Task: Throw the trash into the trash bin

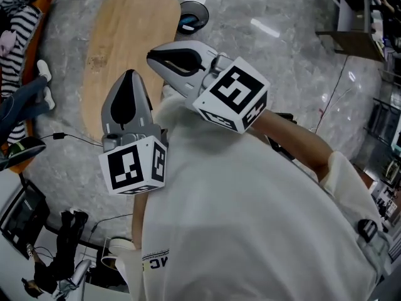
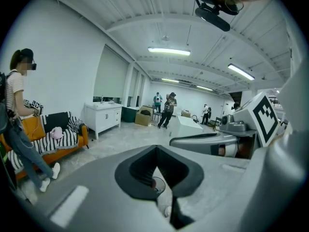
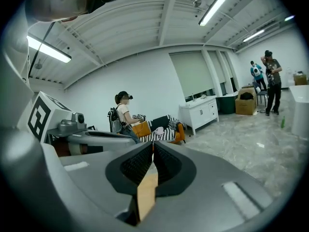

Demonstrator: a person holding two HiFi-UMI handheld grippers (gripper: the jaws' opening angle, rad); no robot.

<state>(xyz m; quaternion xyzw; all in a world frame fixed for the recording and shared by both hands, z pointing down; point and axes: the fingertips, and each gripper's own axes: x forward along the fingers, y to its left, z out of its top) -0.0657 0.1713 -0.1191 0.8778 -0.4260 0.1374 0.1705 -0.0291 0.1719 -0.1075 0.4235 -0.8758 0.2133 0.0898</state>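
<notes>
Past the far end of the wooden worktop [image 1: 125,30] stands the round, dark-rimmed bin [image 1: 192,16], with something blue inside. Above the near end, the left gripper [image 1: 130,74] and the right gripper [image 1: 151,56] are both closed on nothing. No trash shows: it is either binned or out of view. If any remains, release it squarely over the rim.

Round dark trash bin [image 1: 192,16] stands upright, open-topped.
</notes>
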